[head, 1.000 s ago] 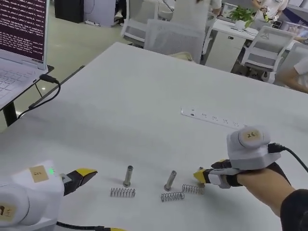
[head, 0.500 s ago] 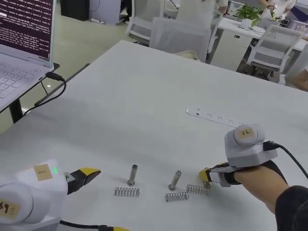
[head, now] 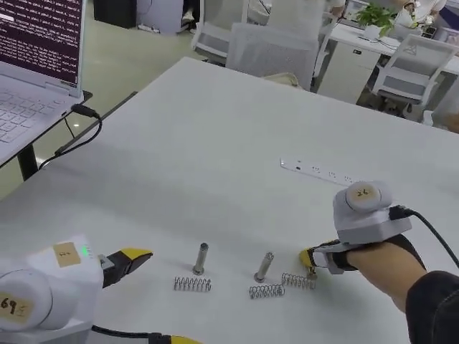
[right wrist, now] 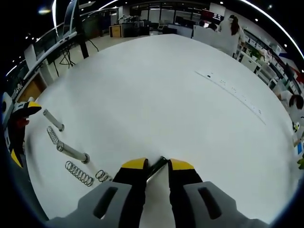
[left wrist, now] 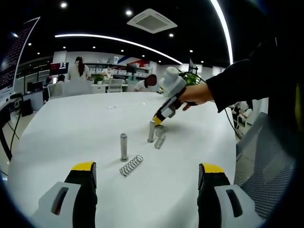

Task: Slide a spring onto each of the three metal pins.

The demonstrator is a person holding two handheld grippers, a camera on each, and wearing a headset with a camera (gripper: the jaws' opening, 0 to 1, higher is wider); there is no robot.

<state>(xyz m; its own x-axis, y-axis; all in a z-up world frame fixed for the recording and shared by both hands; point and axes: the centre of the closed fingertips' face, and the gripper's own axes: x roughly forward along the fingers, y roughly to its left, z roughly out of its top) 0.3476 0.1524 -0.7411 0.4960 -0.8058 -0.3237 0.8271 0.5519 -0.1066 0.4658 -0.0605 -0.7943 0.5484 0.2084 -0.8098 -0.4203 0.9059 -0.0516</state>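
Left tongs [left wrist: 148, 167] apart and empty, low over the surface [head: 215, 143]. Other springs [head: 192, 284] lie flat on the near side of the other pins [head: 201, 258], which stand upright. Right tongs [right wrist: 157, 167] clamped on the third pin [right wrist: 161, 163]. Its spring [head: 297, 281] lies just nearside of the tips, long axis along the row. Your right hand is nearer.
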